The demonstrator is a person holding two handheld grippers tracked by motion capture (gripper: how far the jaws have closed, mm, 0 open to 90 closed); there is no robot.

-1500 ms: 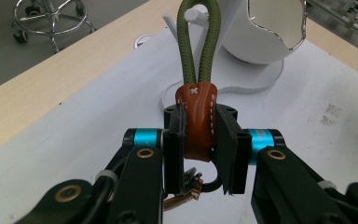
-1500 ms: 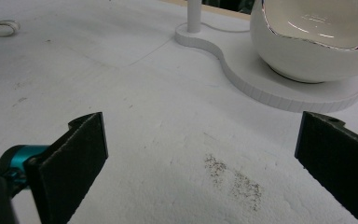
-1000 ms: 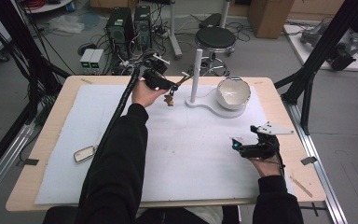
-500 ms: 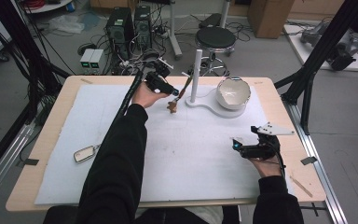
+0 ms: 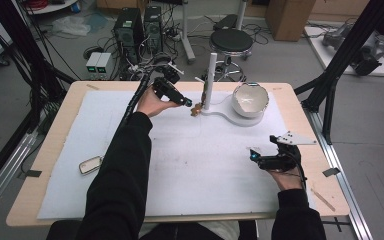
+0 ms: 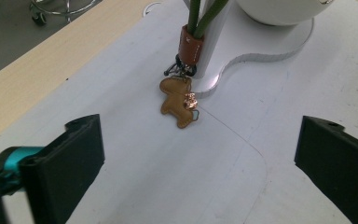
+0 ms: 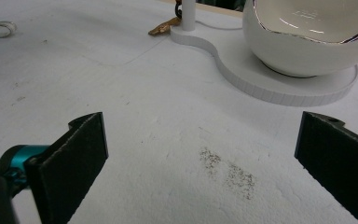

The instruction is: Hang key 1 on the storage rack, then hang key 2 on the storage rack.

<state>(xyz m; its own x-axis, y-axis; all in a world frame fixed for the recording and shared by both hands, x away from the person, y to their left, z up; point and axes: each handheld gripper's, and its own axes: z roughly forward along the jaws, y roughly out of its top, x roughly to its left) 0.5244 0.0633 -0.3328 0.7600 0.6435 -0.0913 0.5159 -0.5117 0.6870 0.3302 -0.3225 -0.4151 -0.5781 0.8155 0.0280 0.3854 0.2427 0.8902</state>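
A keychain with a tan leather figure charm lies on the white mat, against the base of a white stand. Its brown collar and green straps rise along the stand's post. My left gripper is open, a short way in front of the charm, with nothing between its jaws. In the high view the left gripper sits just left of the post. My right gripper rests open and empty at the table's right, facing the white bowl.
The bowl sits on the stand's round base. A small key fob lies at the mat's left. A dark smudge marks the mat before the right gripper. Black frame posts flank the table.
The green strap, tilted out toward the left gripper earlier, now stands against the post. The left gripper has lowered slightly and is apart from it. The right gripper has not moved.
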